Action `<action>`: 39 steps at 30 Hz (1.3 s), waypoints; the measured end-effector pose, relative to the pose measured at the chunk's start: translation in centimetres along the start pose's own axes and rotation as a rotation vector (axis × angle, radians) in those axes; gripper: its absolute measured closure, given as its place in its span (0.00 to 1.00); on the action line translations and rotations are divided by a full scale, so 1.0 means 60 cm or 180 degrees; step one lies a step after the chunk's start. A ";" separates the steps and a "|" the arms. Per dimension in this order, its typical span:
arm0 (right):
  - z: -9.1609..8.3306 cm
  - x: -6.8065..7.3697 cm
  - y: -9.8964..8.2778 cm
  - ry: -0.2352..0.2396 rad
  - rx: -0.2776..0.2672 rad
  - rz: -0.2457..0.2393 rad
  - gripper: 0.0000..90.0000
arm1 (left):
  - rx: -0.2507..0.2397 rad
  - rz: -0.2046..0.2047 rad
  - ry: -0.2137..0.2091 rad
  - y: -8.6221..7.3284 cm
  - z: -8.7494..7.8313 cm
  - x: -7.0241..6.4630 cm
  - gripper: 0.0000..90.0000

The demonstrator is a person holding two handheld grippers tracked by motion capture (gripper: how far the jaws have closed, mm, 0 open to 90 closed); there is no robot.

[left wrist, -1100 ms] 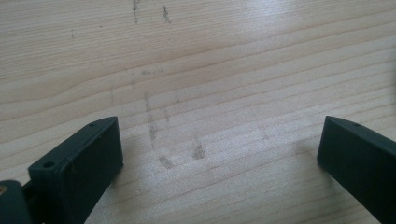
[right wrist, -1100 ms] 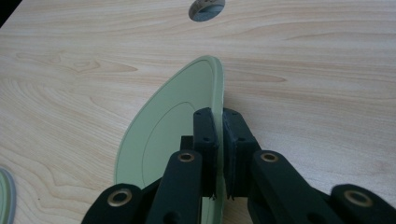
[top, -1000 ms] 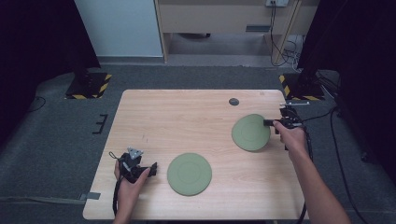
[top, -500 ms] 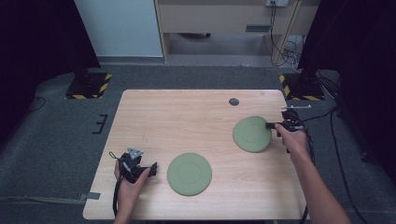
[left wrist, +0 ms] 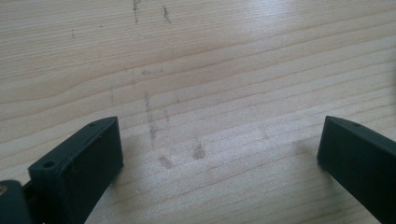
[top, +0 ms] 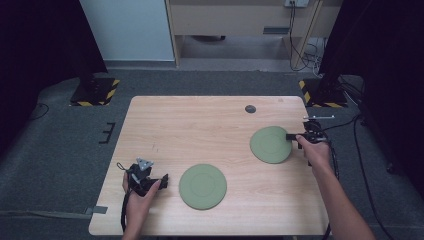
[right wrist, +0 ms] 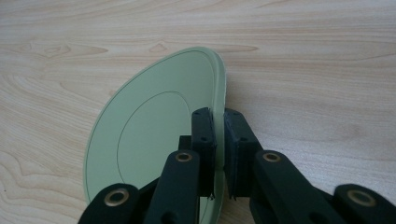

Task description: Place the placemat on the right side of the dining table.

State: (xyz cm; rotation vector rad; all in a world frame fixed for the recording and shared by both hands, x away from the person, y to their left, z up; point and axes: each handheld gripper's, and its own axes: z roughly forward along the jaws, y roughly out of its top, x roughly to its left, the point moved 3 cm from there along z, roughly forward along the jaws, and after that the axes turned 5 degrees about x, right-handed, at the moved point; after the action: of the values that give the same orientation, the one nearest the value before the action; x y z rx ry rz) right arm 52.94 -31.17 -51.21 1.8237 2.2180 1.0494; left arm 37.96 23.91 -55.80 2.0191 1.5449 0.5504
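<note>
The right gripper (right wrist: 218, 140) rises from the bottom edge with its two black jaws pressed together on the rim of a pale green plate (right wrist: 154, 126), one jaw on the plate's upper face and the other on the side turned away from it. The plate is round with a thin darker ring drawn on its face, and it stands tilted, its clamped edge lifted and its far edge toward the wooden table (right wrist: 303, 60). Light wood grain spreads beyond the plate on every side, with a small knot pattern just past the plate's upper left edge.
</note>
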 end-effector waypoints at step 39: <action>-0.014 -0.048 -0.018 -0.0166 0.0031 0.0118 0.92 | -0.0002 -0.0005 0.0005 0.000 0.000 -0.001 0.00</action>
State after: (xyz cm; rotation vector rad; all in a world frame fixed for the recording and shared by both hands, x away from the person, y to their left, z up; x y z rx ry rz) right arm 52.46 -34.18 -52.13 1.8809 2.1720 0.9873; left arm 37.94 23.88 -55.80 2.0171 1.5470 0.5520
